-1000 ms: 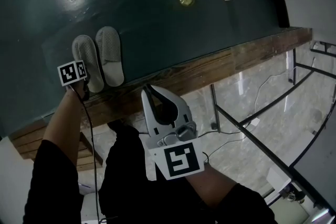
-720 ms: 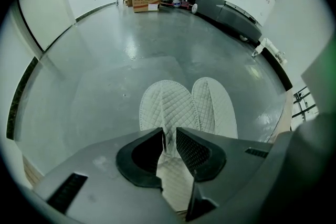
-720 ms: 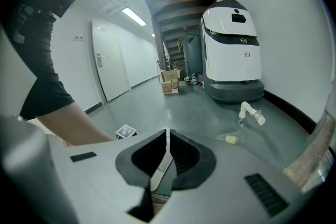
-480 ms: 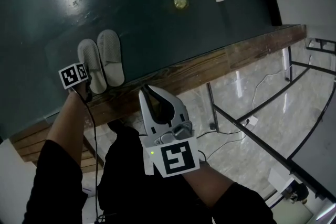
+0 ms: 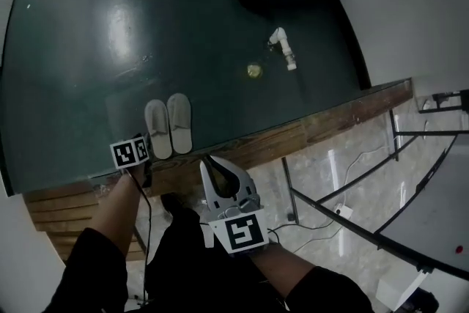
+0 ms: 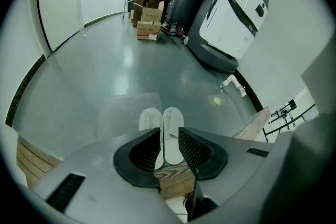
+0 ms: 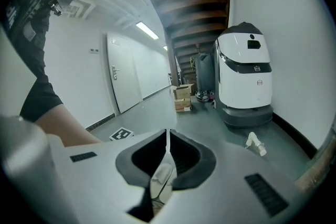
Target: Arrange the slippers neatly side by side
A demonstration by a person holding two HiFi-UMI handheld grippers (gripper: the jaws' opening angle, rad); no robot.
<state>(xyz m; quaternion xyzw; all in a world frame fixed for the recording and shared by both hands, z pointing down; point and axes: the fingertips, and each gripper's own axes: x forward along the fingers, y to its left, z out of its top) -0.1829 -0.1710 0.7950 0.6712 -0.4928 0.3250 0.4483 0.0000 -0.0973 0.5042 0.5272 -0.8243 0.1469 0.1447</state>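
Two grey-white slippers lie side by side on the dark green floor, soles touching along their length: the left slipper (image 5: 157, 130) (image 6: 150, 119) and the right slipper (image 5: 179, 122) (image 6: 172, 124). My left gripper (image 6: 169, 138) hangs just behind their heels over the wooden edge, its marker cube (image 5: 130, 152) near the left heel. Its jaws stand a little apart with nothing between them. My right gripper (image 5: 214, 165) (image 7: 167, 136) is held lower and closer to the person, jaws shut and empty. The slippers (image 7: 162, 178) show faintly below its jaws.
A wooden ledge (image 5: 293, 135) borders the floor, with a lower marble level and metal frames (image 5: 352, 179) beyond. A white pipe piece (image 5: 283, 48) and a yellow spot (image 5: 254, 71) lie farther out. A large white machine (image 6: 233, 16) and cardboard boxes (image 6: 148, 23) stand at the far end.
The head view has risen and takes in more floor. The left gripper has drawn back from the left slipper's heel toward the wooden edge. The slippers have stayed put.
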